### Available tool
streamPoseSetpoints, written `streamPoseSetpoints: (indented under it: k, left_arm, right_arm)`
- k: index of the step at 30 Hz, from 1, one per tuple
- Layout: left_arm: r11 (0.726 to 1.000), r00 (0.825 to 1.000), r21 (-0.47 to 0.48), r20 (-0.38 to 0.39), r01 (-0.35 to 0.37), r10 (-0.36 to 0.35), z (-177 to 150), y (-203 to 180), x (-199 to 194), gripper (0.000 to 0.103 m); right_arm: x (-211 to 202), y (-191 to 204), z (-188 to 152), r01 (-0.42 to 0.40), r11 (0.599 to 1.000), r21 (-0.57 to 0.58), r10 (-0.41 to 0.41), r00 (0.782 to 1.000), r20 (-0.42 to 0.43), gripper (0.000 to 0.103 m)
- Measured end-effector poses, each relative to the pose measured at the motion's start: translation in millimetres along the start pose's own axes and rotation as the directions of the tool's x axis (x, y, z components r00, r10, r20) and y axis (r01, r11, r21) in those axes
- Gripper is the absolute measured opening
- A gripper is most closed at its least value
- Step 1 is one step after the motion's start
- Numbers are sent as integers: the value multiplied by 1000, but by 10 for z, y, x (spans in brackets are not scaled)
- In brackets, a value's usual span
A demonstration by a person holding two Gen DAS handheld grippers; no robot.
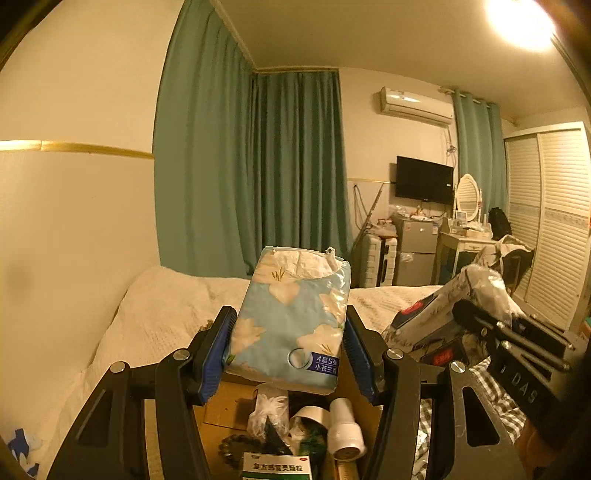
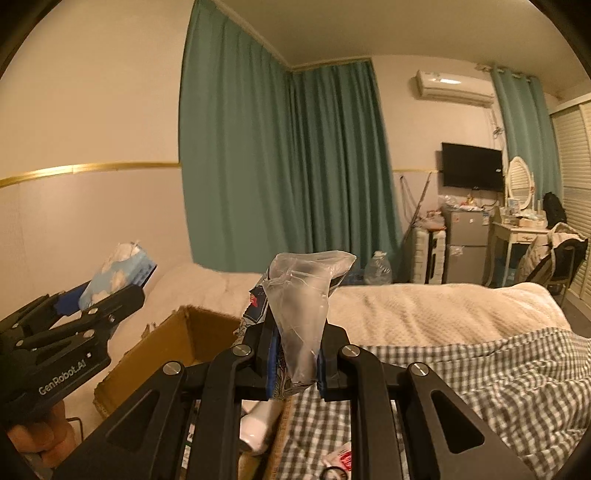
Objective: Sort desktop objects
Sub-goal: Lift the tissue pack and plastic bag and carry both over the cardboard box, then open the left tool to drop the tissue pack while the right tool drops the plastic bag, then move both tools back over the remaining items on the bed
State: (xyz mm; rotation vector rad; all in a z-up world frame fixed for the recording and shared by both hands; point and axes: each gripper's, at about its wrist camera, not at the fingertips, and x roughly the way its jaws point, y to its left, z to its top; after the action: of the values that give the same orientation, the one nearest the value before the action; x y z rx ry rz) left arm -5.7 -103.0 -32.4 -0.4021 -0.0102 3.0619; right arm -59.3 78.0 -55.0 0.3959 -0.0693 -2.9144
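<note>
Left gripper [image 1: 290, 345] clamped on blue floral tissue pack [image 1: 291, 317], centre frame, held over the open cardboard box [image 2: 166, 343]. Right gripper [image 2: 295, 363] nearly closed, pinching a clear-plastic-wrapped packet [image 2: 301, 314], centre frame above the checked blanket [image 2: 498, 387].

Dim warm light, glaring ceiling lamp [image 1: 521, 22] top right, fisheye-bent edges, dark vignetted corners

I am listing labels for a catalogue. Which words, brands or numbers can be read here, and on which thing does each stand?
"GenRobot.AI": left tongs body.
"DAS": right tongs body, partly cut off.
"4层5": tissue pack; the rest unclear.
"复方感冒灵颗粒": green-and-white medicine box.
Red labels on the held plastic-wrapped pack: too blurred.
</note>
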Motion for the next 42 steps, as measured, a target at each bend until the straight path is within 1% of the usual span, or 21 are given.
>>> streamPoseSetpoints:
  k: [4,6,12,16,18,20,22,23,24,25,26,27,29,30,32,36,38,42]
  left_arm:
    - [1000,999,-5,-39,-20,20,-90,67,159,59]
    - [1000,998,-12,-64,-17,16,-129,105,247,59]
    - [1000,992,-13,-126,-28,26,-288,153,514,59]
    - [999,982,-27,-183,-45,39,-416,217,698,59]
    - [998,975,-29,-215,-59,51,-467,241,786,59]
    - [997,969,-37,-242,-61,50,-502,258,836,59]
    - [997,969,-55,-244,-60,44,-506,291,820,61]
    - [996,968,-56,-245,-64,48,-508,298,810,62]
    - [996,967,-54,-248,-68,52,-516,302,808,65]
    - [996,966,-53,-252,-69,54,-525,297,801,66]
    - [996,965,-53,-255,-72,56,-527,298,796,72]
    - [995,964,-51,-257,-80,65,-527,291,778,81]
    - [994,966,-44,-246,-98,84,-508,276,726,90]
    - [994,966,-42,-242,-101,88,-466,260,737,91]
    - [994,969,-46,-233,-95,82,-426,269,692,92]
    - [993,978,-66,-189,-100,86,-300,314,528,103]
    - [992,983,-85,-165,-95,80,-224,305,451,103]
    - [991,990,-117,-136,-57,41,-90,279,308,103]
  right_arm:
    - [227,100,-133,-42,999,10,43,997,-58,15]
    - [315,144,-205,-52,999,5,53,995,-79,15]
    - [567,269,-364,-66,998,-23,63,990,-125,15]
    - [773,326,-432,-68,997,-39,61,986,-157,15]
    - [915,357,-509,-79,996,-43,69,978,-195,16]
    - [1073,379,-624,-94,995,-46,79,962,-263,16]
    - [1140,360,-740,-94,995,-29,81,953,-292,17]
    - [1155,346,-786,-96,995,-23,85,950,-299,23]
    - [1179,344,-792,-99,995,-19,88,949,-302,36]
    - [1178,334,-810,-108,994,-15,99,949,-299,43]
    - [1159,307,-804,-119,993,-12,110,950,-292,53]
    - [1143,299,-795,-129,992,-11,121,951,-285,55]
    - [1102,284,-767,-129,991,-21,119,955,-272,57]
    - [1084,297,-754,-126,992,-27,114,957,-265,61]
    - [1023,318,-721,-122,992,-33,110,963,-244,64]
    - [867,227,-602,-96,995,-19,90,976,-200,71]
    - [782,173,-523,-90,996,-8,87,981,-174,73]
    - [556,121,-358,-73,997,-2,73,991,-110,85]
